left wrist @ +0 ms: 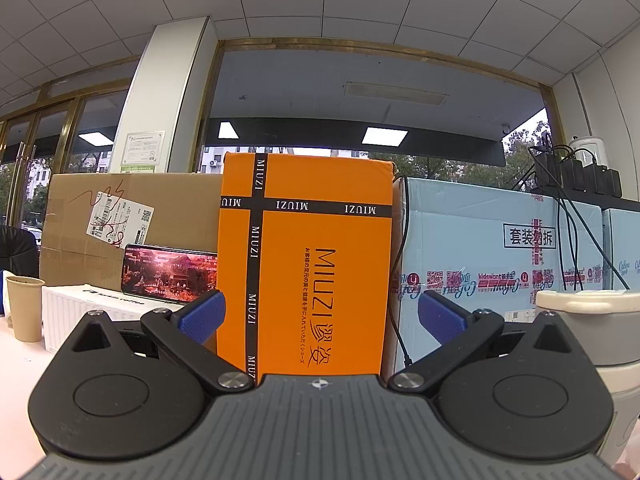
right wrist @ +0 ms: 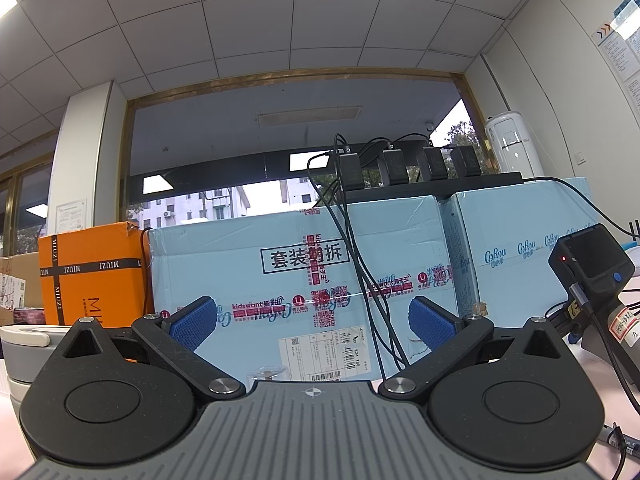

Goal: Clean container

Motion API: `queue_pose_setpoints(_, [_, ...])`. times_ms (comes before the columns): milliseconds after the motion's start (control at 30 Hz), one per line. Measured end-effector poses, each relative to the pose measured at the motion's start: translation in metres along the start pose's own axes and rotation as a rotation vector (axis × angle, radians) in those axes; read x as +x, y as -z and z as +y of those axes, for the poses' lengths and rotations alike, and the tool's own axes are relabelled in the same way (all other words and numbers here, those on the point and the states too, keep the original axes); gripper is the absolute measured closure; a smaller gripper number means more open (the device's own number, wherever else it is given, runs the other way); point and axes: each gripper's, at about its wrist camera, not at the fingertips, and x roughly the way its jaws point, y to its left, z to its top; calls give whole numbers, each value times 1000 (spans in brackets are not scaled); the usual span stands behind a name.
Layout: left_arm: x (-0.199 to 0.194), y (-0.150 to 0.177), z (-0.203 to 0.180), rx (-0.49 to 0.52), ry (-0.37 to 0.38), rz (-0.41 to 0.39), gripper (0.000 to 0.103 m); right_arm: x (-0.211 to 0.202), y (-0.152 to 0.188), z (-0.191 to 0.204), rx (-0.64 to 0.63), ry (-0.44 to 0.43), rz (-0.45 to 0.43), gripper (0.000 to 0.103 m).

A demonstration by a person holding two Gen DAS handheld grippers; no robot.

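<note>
A grey container with a cream lid [left wrist: 600, 328] stands at the right edge of the left wrist view, right of my left gripper [left wrist: 320, 316]. It also shows at the left edge of the right wrist view [right wrist: 24, 344]. My left gripper is open and empty, facing an orange box. My right gripper [right wrist: 314, 322] is open and empty, facing a light blue carton. A clear glass rim [right wrist: 267, 372] shows just past the right gripper's base, between the fingers.
An orange MIUZI box [left wrist: 312, 264], a brown carton [left wrist: 132, 216] and light blue cartons [right wrist: 304, 276] line the back. A phone [left wrist: 170, 274] leans on a white box. A paper cup [left wrist: 25, 308] stands left. Cables and chargers [right wrist: 392, 168] hang over the blue cartons. A black camera [right wrist: 592, 268] sits right.
</note>
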Motion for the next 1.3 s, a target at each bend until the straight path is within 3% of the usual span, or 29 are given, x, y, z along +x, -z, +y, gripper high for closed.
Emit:
queue_pose_setpoints(867, [0,0,1,-9,5,3,0,-2,-1,0,3,19,9,0])
queue_pose_setpoints(1300, [-1,-1,3,-26,68,-2,0,-5,-2,0,2,-20,3,0])
